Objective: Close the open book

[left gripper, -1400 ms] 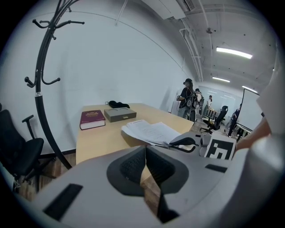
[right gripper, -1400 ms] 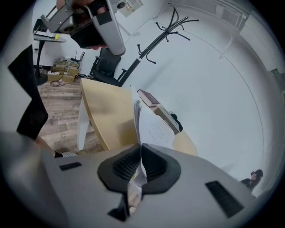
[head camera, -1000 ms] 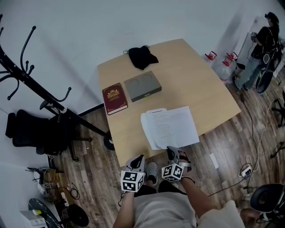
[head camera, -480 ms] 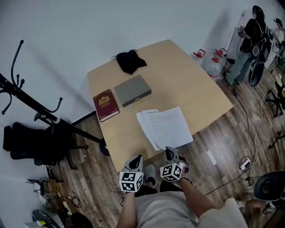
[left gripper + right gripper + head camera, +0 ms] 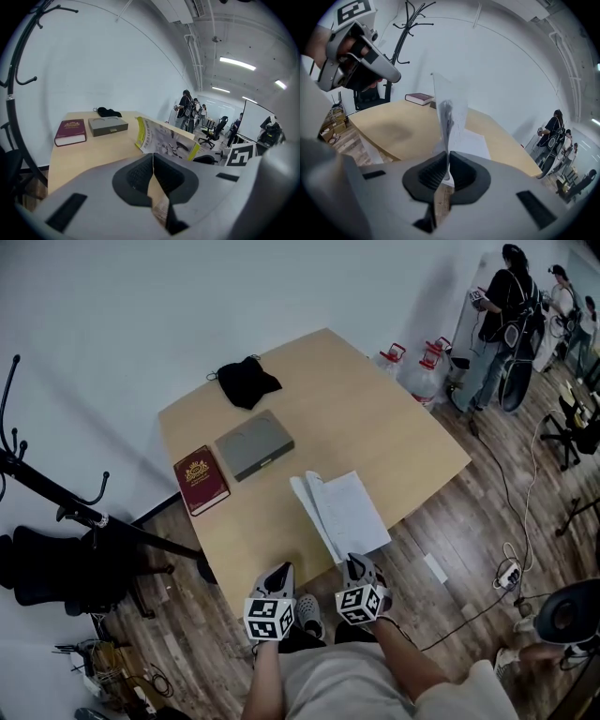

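Note:
The open book (image 5: pixel 345 512) lies near the table's front edge, white pages up. Its right half (image 5: pixel 450 110) stands upright, and my right gripper (image 5: pixel 448 174) is shut on its near edge. In the head view that gripper (image 5: pixel 354 563) sits at the book's near corner. The left gripper view shows the raised cover (image 5: pixel 165 140), yellow-edged and printed, tilted up off the table. My left gripper (image 5: pixel 153 163) is shut with nothing in it. It hangs just left of the book at the table's front edge (image 5: pixel 283 570).
A dark red book (image 5: pixel 200 480), a grey box (image 5: pixel 253 443) and a black cloth (image 5: pixel 246 381) lie on the wooden table (image 5: pixel 394 418) at the far left. A black coat rack (image 5: pixel 66 507) stands left of the table. People (image 5: pixel 502 301) and water bottles (image 5: pixel 422 367) are at the back right.
The book's right half has risen from flat to upright in my right gripper, so the spread looks narrower. Both grippers have shifted a little along the table's front edge.

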`<action>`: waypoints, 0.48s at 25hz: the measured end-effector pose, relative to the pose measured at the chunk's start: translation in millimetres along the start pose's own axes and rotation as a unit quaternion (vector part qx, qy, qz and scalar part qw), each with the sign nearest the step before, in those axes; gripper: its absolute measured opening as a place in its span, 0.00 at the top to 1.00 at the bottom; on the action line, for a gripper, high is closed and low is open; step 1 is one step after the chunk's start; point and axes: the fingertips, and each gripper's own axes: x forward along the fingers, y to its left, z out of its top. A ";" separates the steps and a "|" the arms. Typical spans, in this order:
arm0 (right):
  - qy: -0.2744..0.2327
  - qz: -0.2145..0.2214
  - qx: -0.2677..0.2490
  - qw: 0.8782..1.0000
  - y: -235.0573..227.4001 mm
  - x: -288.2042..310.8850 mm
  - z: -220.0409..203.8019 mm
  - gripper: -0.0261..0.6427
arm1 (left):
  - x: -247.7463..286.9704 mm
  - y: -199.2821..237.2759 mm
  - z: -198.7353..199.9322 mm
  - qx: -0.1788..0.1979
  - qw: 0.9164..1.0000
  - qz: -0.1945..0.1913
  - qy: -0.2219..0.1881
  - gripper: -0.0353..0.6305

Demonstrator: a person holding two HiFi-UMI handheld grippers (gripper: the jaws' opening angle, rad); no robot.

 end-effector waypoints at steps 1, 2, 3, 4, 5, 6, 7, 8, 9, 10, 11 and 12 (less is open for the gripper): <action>0.003 -0.001 0.005 1.000 -2.3 0.9 -1.5 0.92 | 3.8 -0.9 2.5 0.002 1.000 -0.004 0.001 0.91; 0.005 -0.002 0.010 1.000 -3.8 2.0 -2.8 0.92 | 7.5 -1.3 4.4 0.004 1.000 -0.007 0.002 0.91; 0.008 -0.002 0.016 1.000 -4.9 3.2 -4.3 0.92 | 11.1 -1.5 5.8 0.006 1.000 -0.011 0.003 0.91; 0.011 -0.004 0.021 1.000 -5.7 4.2 -6.1 0.92 | 14.6 -1.8 7.2 0.009 1.000 -0.014 0.004 0.91; 0.013 -0.005 0.026 1.000 -6.5 5.1 -8.1 0.92 | 17.8 -2.1 8.5 0.011 1.000 -0.017 0.005 0.91; 0.015 -0.006 0.029 0.999 -7.4 5.9 -9.7 0.92 | 20.8 -2.3 9.8 0.013 1.000 -0.020 0.006 0.91; 0.017 -0.007 0.033 0.999 -8.3 6.6 -10.8 0.92 | 23.6 -2.2 11.2 0.015 1.000 -0.022 0.007 0.91; 0.019 -0.008 0.037 0.999 -9.1 7.5 -11.8 0.92 | 26.2 -1.8 12.4 0.016 1.000 -0.024 0.008 0.91; 0.021 -0.008 0.041 0.999 -9.9 8.3 -13.2 0.92 | 28.6 -1.6 13.3 0.017 0.999 -0.026 0.009 0.91; 0.024 -0.008 0.044 0.999 -10.8 9.0 -14.9 0.92 | 31.0 -1.6 13.8 0.018 0.999 -0.028 0.011 0.91; 0.028 -0.008 0.048 0.998 -11.9 9.9 -16.5 0.92 | 33.2 -1.7 14.3 0.019 0.999 -0.030 0.012 0.91; 0.031 -0.008 0.051 0.998 -13.0 10.8 -17.7 0.92 | 35.2 -1.7 14.9 0.020 0.999 -0.032 0.014 0.91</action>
